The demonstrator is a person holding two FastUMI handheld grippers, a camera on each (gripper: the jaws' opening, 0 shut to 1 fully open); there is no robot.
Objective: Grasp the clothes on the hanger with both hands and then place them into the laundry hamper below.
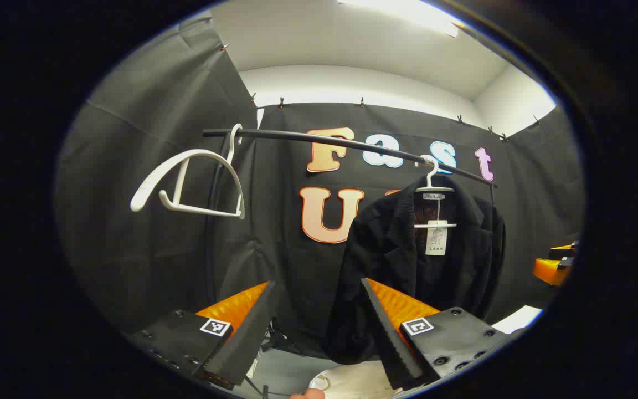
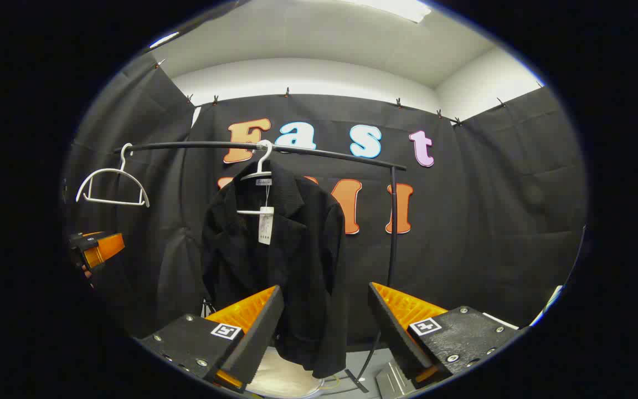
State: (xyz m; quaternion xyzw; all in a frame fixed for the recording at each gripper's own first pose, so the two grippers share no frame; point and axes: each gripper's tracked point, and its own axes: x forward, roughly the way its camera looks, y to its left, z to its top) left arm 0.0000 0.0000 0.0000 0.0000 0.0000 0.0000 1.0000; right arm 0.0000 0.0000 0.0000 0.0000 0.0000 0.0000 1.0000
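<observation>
Jacket [image 2: 274, 266], black, hangs open-fronted on white hanger [image 2: 261, 172].

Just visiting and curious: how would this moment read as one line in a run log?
stage: approach | left tool: open | right tool: open | jacket: on hanger, untouched | hamper: below

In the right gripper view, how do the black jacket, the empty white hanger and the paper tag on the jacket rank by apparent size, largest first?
1. Black jacket, clearly the largest.
2. Empty white hanger, hanging on the rail left of the jacket.
3. Paper tag, the smallest.
All three hang at a similar depth, so the order seems reliable.
</observation>
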